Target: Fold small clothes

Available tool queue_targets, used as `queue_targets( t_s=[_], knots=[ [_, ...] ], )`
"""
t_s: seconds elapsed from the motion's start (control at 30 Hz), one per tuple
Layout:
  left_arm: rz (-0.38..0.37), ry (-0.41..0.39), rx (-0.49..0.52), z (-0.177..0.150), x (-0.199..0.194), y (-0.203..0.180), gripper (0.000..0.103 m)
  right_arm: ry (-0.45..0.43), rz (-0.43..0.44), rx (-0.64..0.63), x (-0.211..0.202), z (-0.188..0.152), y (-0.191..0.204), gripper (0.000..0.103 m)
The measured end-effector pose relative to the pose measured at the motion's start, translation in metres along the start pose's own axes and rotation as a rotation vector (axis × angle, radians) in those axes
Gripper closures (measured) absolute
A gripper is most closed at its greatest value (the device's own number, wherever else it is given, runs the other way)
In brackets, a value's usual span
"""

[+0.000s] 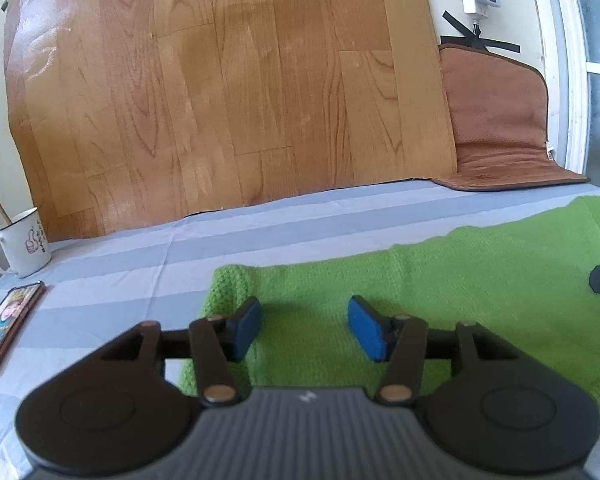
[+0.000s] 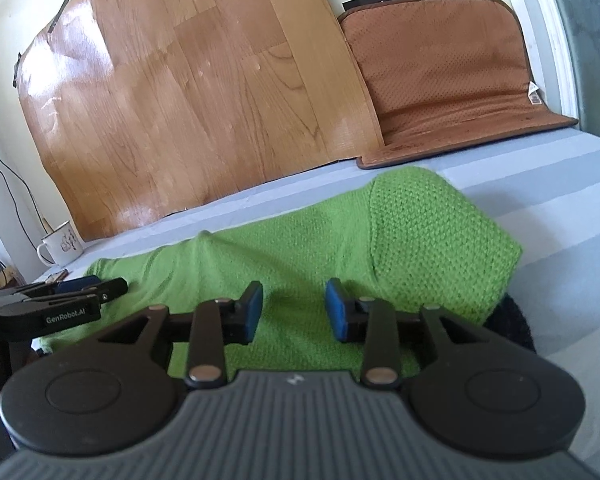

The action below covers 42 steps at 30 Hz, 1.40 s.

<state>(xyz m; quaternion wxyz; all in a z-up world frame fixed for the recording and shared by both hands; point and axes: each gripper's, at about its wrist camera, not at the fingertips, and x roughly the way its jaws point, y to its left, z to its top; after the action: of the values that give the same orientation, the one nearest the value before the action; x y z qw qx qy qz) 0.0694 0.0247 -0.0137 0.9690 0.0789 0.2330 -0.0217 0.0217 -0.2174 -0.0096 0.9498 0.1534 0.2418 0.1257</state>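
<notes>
Knitwear is the job: a green knitted garment (image 1: 420, 292) lies spread on the striped grey-blue sheet (image 1: 140, 272), running under and ahead of both sets of jaws.

Leftmost, well off to the left of the left gripper (image 1: 304, 326), a phone (image 1: 8, 324) and a white mug (image 1: 22, 246) sit on the sheet, clear of the cloth. The left gripper's jaws are spread wide with nothing between them; its blue pads (image 1: 246, 328) hover over the garment's left end, the left pad near the rounded left edge of the knit. Whether the pads touch the fabric I cannot tell.

Further right, the right gripper (image 2: 294, 310) is likewise released and empty, its pads over the middle of the cloth. Ahead and to the right of its jaws a folded-over flap (image 2: 432, 240) lies doubled on the body. To its left, the other gripper's fingers lie low over the knit.

My judgement: the piece is light, soft and floppy, with an open, stretchy weave that should grip well on the rubbery pads but sag and pull out of shape if lifted by one point. Best to pinch a thick edge or corner at each end, both layers together, and lift the two ends evenly. The loose stitches could snag on a pad's corner.
</notes>
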Motion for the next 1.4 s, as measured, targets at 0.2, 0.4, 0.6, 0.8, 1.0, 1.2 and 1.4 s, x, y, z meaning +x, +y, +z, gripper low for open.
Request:
queue_targets(
  t_s=[0.2, 0.4, 0.6, 0.8, 1.0, 1.2, 1.4],
  knots=[
    [0.053, 0.006, -0.012, -0.001, -0.004, 0.002, 0.030, 0.000, 0.024, 0.001, -0.001, 0.000, 0.001, 0.056],
    [0.085, 0.011, -0.010, -0.001, -0.007, 0.001, 0.020, -0.003, 0.029, 0.005, -0.001, -0.001, 0.001, 0.054],
    [0.100, 0.021, -0.036, -0.001, -0.008, 0.006, 0.010, -0.006, 0.043, 0.014, -0.002, -0.001, 0.000, 0.051],
    [0.104, 0.021, -0.038, -0.002, -0.009, 0.007, 0.007, -0.010, 0.048, 0.020, -0.003, -0.002, 0.000, 0.049],
    [0.102, 0.021, -0.043, -0.001, -0.009, 0.008, 0.004, -0.011, 0.051, 0.023, -0.003, -0.002, 0.001, 0.048],
    [0.108, 0.015, -0.047, -0.002, -0.011, 0.007, 0.000, -0.011, 0.055, 0.025, -0.003, -0.002, 0.000, 0.047],
    [0.097, 0.021, -0.053, -0.002, -0.010, 0.007, 0.000, -0.013, 0.053, 0.026, -0.004, -0.003, 0.001, 0.045]
  ],
)
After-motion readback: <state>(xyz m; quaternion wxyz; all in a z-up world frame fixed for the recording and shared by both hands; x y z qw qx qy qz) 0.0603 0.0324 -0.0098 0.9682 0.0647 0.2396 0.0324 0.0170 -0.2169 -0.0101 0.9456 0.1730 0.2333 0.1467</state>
